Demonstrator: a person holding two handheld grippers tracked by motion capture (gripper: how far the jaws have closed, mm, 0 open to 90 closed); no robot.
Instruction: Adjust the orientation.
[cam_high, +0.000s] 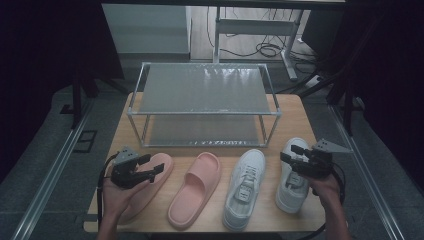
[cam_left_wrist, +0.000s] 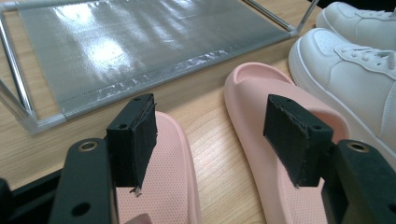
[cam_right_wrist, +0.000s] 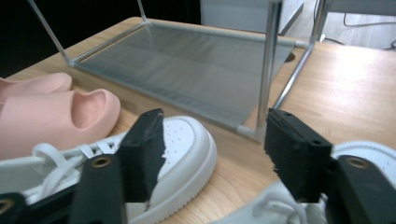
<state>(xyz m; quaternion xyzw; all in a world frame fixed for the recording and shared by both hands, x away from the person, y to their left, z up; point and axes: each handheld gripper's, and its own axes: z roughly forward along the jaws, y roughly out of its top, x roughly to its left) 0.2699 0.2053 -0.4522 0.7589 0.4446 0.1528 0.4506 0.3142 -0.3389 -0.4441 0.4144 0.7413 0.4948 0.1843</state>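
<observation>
A: High view first: four shoes lie in a row along the near edge of the light wooden table, in front of the two-tier metal-framed shoe rack with grey mesh shelves. From the left, a pink rubber slide under the left gripper, its matching pink slide, then a white lace-up sneaker, and a second white sneaker under the right gripper.

B: Are the jaws on anything?

A: No. In the left gripper view the black pads stand wide apart, with the left pink slide below one and the other slide just beside. In the right gripper view the jaws are also spread, empty, hovering above the outer sneaker, the inner sneaker's toe close by.

B: So the job looks like shelving the shoes, and nothing is picked up yet?

A: That's my reading. Both shelves are bare.

B: How would you grip well?

A: For the slide, I'd drop one jaw inside the strap opening and one outside, so the band is pinched. For the sneaker, take the collar or side wall near the heel, not the laces. Lift level, and mind the rack's thin front posts going in.
</observation>
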